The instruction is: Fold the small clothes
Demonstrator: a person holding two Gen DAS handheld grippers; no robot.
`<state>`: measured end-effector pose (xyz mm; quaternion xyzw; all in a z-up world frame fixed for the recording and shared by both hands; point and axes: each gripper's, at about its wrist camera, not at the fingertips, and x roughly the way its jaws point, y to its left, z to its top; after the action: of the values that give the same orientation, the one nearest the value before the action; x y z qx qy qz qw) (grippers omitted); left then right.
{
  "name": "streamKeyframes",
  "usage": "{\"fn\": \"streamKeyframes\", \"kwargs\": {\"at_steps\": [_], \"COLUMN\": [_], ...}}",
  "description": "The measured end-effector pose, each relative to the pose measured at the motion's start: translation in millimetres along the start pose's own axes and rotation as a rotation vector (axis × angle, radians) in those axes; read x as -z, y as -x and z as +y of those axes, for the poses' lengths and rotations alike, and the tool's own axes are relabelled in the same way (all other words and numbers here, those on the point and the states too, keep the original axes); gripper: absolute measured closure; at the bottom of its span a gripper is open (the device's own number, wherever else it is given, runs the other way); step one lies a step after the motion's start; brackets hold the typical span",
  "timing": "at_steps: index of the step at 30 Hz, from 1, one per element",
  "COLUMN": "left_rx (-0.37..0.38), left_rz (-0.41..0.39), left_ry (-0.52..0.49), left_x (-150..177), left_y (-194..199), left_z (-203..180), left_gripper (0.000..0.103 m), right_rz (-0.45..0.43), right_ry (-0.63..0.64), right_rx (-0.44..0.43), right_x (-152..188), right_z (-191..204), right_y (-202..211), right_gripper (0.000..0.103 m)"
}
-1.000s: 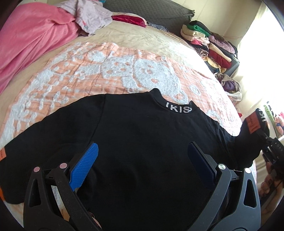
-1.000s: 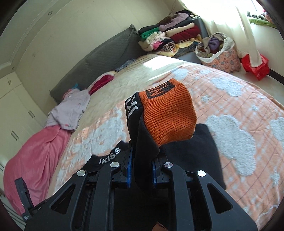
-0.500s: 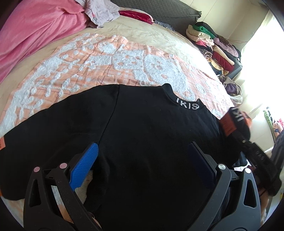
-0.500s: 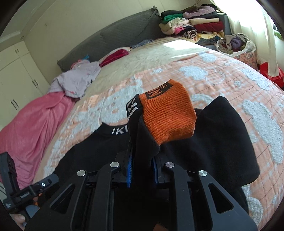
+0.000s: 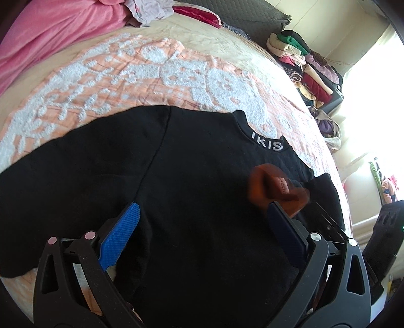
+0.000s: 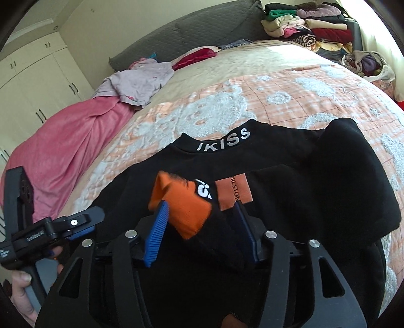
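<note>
One black top (image 5: 197,191) is spread flat on the bed's peach-and-white blanket (image 5: 141,75), collar at the far side with white lettering on it (reads "IKISS" in the right wrist view). Its right sleeve (image 6: 335,176) is folded in across the body, and the orange cuff (image 6: 186,207) sits between the blue pads of the right gripper (image 6: 202,227). Those jaws are opening, standing about half apart, and the pads don't look to be pressing on the cuff, which lies loose in the gap. An orange patch (image 6: 233,191) with dark letters shows just right of the cuff on the sleeve. The left gripper (image 5: 202,234) hangs over the near middle of the top with its jaws wide and nothing between them but the flat cloth below. In the right wrist view a hand (image 6: 22,295) holds that left gripper's handle at the near left. Farther off: a pink blanket (image 6: 65,148) bunched on the left, a lilac garment (image 6: 139,80) beside it, a grey headboard cushion (image 6: 192,30), and a stack of folded clothes (image 6: 308,22) at the far right, with a bag of clothes (image 6: 366,63) just beside it.
</note>
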<state>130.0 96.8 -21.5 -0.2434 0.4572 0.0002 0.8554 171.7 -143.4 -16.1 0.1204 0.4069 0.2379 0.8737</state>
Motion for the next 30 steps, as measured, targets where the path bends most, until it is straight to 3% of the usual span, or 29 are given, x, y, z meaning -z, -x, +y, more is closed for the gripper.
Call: {"fn": "streamKeyframes", "kwargs": {"at_steps": [8, 10, 12, 17, 22, 25, 27, 29, 30], "left_rx": [0.158, 0.206, 0.252, 0.280, 0.237, 0.212, 0.204, 0.205, 0.213], "left_rz": [0.046, 0.060, 0.078, 0.117, 0.136, 0.128, 0.112, 0.089, 0.072], "left_ry": [0.036, 0.048, 0.056, 0.077, 0.089, 0.084, 0.068, 0.046, 0.025], "left_x": [8.7, 10.4, 11.4, 11.8, 11.4, 11.9, 11.4, 9.3, 7.5], "left_y": [-15.2, -20.2, -25.8, -42.1, -60.0, -67.2, -68.8, -66.2, -61.9], "left_z": [-12.1, -18.5, -26.0, -37.5, -45.0, -48.4, -50.2, -51.7, -53.1], "left_gripper": [0.010, 0.017, 0.036, 0.036, 0.036, 0.058, 0.086, 0.098, 0.098], "right_rz": [-0.039, -0.047, -0.057, -0.077, -0.094, -0.096, -0.097, -0.098, -0.099], "right_ry": [-0.067, -0.096, -0.116, -0.164, -0.191, -0.206, -0.214, -0.219, -0.222], "right_rx": [0.036, 0.049, 0.061, 0.082, 0.097, 0.105, 0.108, 0.114, 0.115], "right_x": [8.8, 10.9, 12.7, 18.7, 24.1, 27.8, 29.6, 30.6, 31.4], "right_z": [-22.5, -31.6, -39.0, -55.5, -65.3, -69.9, -72.7, -74.9, -75.9], "right_y": [34.4, 41.5, 47.1, 62.6, 74.1, 79.1, 81.9, 83.9, 84.6], "right_gripper": [0.041, 0.041, 0.041, 0.041, 0.041, 0.041, 0.041, 0.041, 0.041]}}
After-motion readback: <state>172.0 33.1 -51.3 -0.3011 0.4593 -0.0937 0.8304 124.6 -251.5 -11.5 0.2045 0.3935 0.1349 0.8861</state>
